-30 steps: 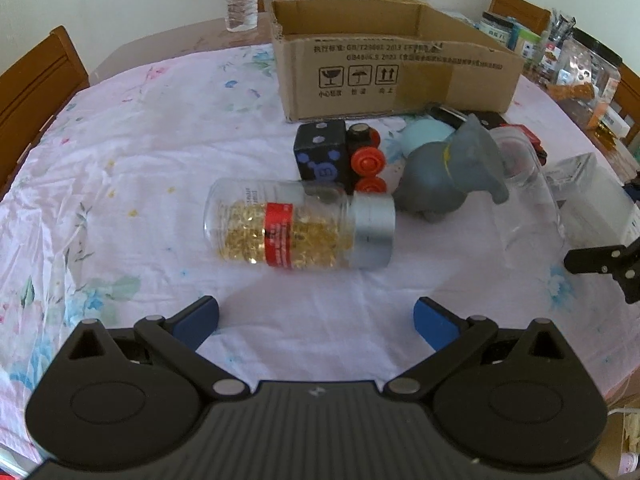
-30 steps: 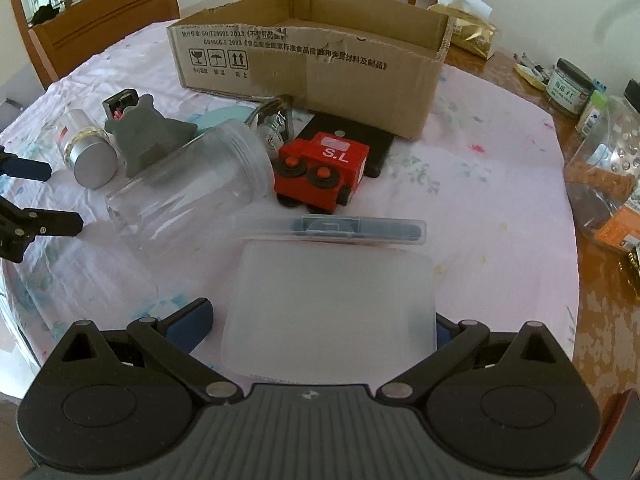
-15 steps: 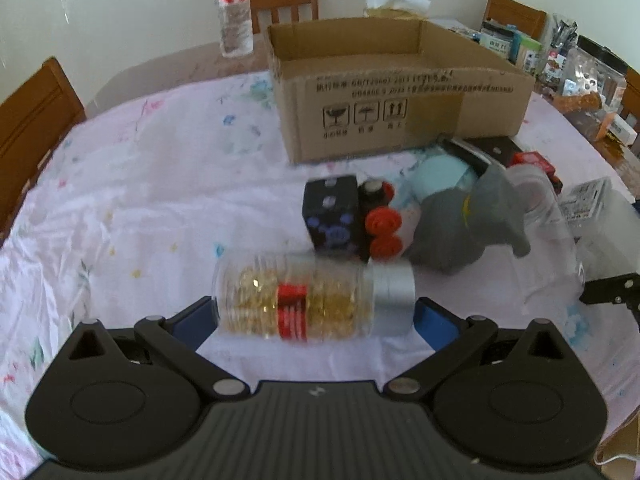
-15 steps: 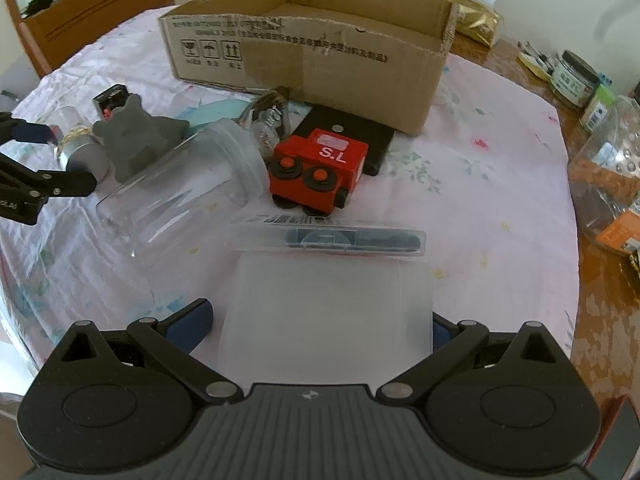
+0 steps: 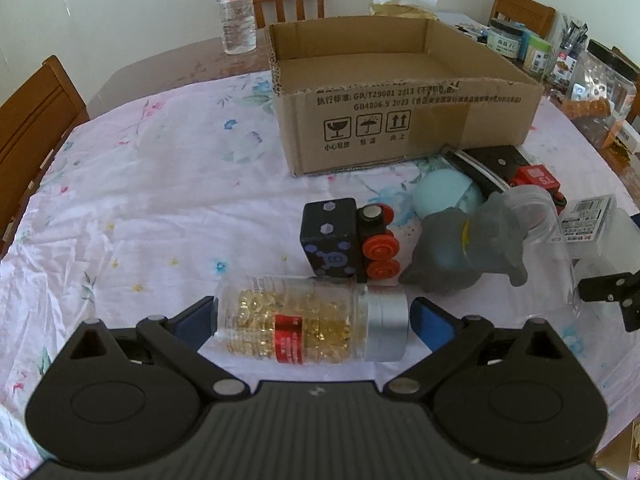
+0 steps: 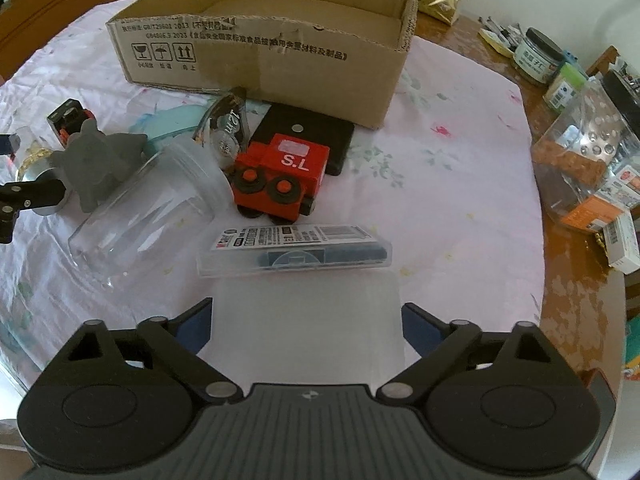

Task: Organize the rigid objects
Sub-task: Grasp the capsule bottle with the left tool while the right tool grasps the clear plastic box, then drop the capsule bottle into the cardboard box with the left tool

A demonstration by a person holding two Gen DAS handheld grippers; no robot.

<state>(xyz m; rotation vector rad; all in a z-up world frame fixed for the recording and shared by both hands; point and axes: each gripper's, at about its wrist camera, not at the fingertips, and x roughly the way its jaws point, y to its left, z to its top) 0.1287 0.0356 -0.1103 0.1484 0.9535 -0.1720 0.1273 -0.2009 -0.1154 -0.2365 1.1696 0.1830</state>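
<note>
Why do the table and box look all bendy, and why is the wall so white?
Left wrist view: the fisheye lens curves the cardboard box and darkens the corners; bright daylight washes out the wall. Right wrist view: the same bending rounds the table, and the frosted box between the jaws looks hazy.

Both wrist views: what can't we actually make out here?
- Left view: whether the left gripper pads press the capsule bottle; bottle ends cover them.
- Right view: near edge of the frosted box between the right gripper pads, hidden by gripper body.
- Both views: cardboard box floor, blocked by its front wall.
- Right view: label print on the clear case, too small.
</note>
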